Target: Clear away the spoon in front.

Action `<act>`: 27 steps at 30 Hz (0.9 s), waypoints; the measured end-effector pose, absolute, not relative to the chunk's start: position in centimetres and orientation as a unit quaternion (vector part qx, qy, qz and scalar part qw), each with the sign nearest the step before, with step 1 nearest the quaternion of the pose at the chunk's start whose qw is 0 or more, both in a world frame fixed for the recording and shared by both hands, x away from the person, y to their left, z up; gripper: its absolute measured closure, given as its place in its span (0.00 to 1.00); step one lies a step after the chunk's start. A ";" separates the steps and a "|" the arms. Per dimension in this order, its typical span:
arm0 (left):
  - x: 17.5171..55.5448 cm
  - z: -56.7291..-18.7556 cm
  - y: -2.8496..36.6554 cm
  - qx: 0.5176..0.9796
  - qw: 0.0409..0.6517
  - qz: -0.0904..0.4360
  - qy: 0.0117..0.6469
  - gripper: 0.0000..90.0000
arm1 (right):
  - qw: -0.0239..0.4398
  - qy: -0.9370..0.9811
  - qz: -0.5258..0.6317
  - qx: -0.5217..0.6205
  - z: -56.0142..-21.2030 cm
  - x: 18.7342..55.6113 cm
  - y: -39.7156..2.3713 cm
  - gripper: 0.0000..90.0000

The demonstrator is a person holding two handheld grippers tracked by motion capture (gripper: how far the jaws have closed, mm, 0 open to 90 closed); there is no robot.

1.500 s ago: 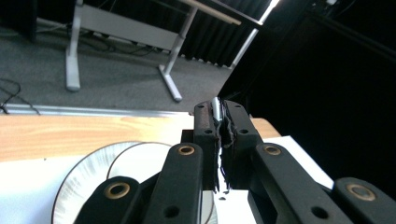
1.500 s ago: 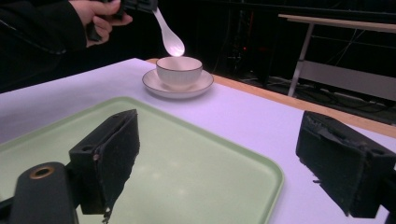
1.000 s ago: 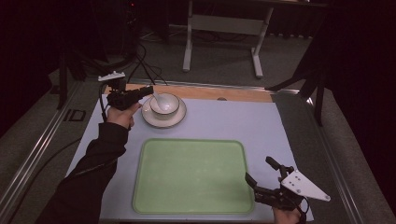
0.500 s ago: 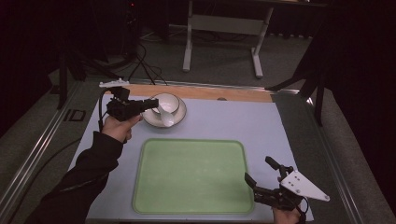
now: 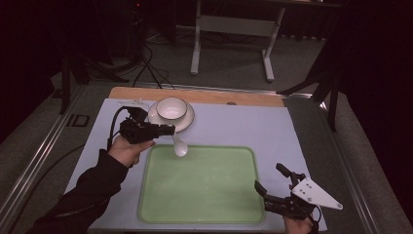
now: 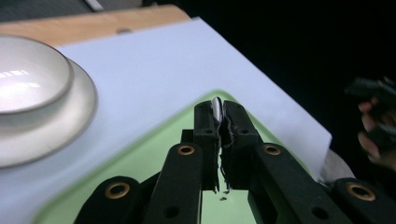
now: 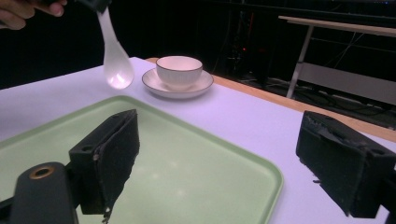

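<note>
The left claw (image 5: 168, 130) is clamped on the handle of a white spoon (image 5: 179, 146), which hangs down from it with the bowl end lowest, in the air over the far left edge of the green tray (image 5: 199, 214). In the left gripper view the two jaws are pressed together, with a thin sliver of the spoon's handle (image 6: 216, 108) showing between their tips, and the tray (image 6: 154, 158) lies below them. The right gripper view shows the spoon (image 7: 114, 60) dangling clear of the tray's (image 7: 196, 172) surface, gripped at its top end beside a hand (image 7: 28, 10) at the upper left corner.

A white cup (image 5: 171, 108) sits on a saucer (image 5: 187, 122) at the far side of the table (image 5: 253, 129), just beyond the tray's far left corner and near the left claw. The cup (image 7: 179, 70) stands upright in the middle of its saucer (image 7: 161, 86); its inside cannot be seen from that view.

The right claw (image 5: 272, 186) is at the near right corner of the tray, low over the table, with its jaws wide apart and nothing between them. In the right gripper view both black pads (image 7: 112, 154) stand far from each other, with the tray's corner and the pale table cover (image 7: 261, 130) visible in the gap
</note>
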State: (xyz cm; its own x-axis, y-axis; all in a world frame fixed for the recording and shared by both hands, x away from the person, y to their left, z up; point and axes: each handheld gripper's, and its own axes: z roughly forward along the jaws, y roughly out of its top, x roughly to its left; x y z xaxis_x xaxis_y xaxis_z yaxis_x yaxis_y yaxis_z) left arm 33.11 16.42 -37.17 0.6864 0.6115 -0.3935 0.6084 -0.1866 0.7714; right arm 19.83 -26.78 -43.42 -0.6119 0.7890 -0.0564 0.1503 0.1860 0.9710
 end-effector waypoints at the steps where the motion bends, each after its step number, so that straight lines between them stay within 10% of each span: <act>1: 32.9 -37.3 16.2 0.772 0.497 -0.001 0.395 0.95 | 0.292 0.713 0.546 0.329 -43.4 19.8 -26.8 0.15; 27: 30.8 -41.3 11.5 0.843 0.382 -0.159 0.344 0.95 | 0.283 0.719 0.544 0.327 -43.6 20.1 -26.5 0.15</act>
State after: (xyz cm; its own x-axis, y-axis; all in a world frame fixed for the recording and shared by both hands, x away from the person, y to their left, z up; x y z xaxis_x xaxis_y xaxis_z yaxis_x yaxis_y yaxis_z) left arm 30.85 11.47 -41.35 0.7124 0.4594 -0.5305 0.7017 -0.4707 0.5348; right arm 20.06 -26.53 -43.59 -0.6258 0.7783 -0.0521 0.1613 0.1945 0.9676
